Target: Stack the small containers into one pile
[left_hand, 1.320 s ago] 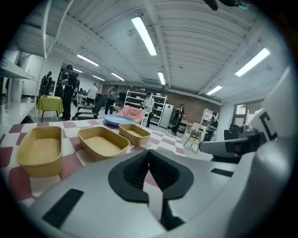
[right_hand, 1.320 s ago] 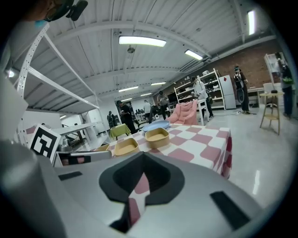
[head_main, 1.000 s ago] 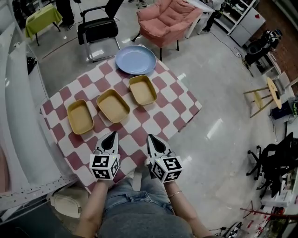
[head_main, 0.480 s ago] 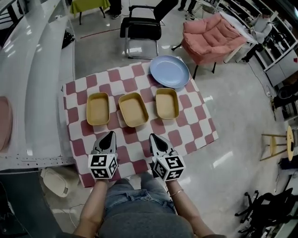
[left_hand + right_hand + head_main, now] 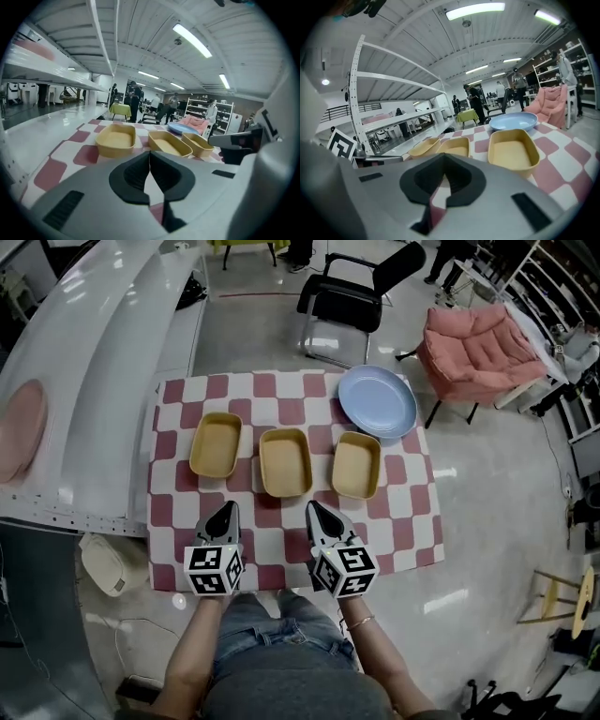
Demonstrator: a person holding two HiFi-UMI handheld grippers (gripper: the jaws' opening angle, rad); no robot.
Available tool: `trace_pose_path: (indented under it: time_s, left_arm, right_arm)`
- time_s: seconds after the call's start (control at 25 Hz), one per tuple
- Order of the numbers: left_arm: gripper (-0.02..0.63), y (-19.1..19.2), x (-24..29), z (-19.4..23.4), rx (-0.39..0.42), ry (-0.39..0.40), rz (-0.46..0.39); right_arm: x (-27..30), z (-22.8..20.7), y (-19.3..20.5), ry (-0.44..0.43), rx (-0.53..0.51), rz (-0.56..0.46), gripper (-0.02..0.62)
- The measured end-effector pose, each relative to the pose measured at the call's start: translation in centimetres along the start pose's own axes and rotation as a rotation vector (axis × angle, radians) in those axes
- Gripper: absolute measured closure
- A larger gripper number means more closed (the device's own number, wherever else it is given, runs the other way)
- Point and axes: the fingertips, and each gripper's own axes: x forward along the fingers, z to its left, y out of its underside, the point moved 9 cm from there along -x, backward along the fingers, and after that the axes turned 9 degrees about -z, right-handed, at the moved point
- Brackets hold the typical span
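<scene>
Three shallow yellow containers stand side by side in a row on the red-and-white checked table: the left one (image 5: 216, 444), the middle one (image 5: 285, 462) and the right one (image 5: 357, 465). None is stacked on another. My left gripper (image 5: 225, 513) hovers over the table's near edge, short of the left and middle containers, jaws shut and empty. My right gripper (image 5: 314, 512) hovers beside it, short of the middle and right containers, also shut on nothing. In the left gripper view the containers (image 5: 116, 139) lie ahead of the shut jaws; in the right gripper view the nearest container (image 5: 513, 152) lies ahead to the right.
A pale blue plate (image 5: 377, 401) sits on the table's far right corner, behind the right container. Beyond the table stand a black chair (image 5: 352, 301) and a pink armchair (image 5: 483, 352). A white shelf unit (image 5: 84, 362) runs along the left side.
The head view has swung, so the table now sits more square and central in view. Both grippers stay shut near the front edge; the containers have not moved.
</scene>
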Motion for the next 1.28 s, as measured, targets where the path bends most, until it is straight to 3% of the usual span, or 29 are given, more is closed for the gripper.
trace_pose_path:
  time_s: [0.36, 0.6, 1.0, 1.28]
  left_arm:
    - [0.589, 0.1, -2.3, 3.1, -0.051, -0.187, -0.027]
    - [0.588, -0.5, -2.1, 7.0, -0.061, -0.249, -0.039]
    - [0.584, -1.5, 1.6, 12.2, -0.055, -0.194, -0.011]
    - [0.515, -2.5, 5.4, 13.8, -0.062, -0.136, 0.008]
  right_arm:
    - [3.6, 3.0, 0.3, -0.204, -0.017, 0.057, 0.586]
    - [6.9, 6.2, 1.1, -0.277, -0.032, 0.094, 0.586]
    - [12.0, 9.5, 1.5, -0.226, -0.065, 0.096, 0.584]
    - [14.1, 10.3, 1.4, -0.159, -0.064, 0.095, 0.584]
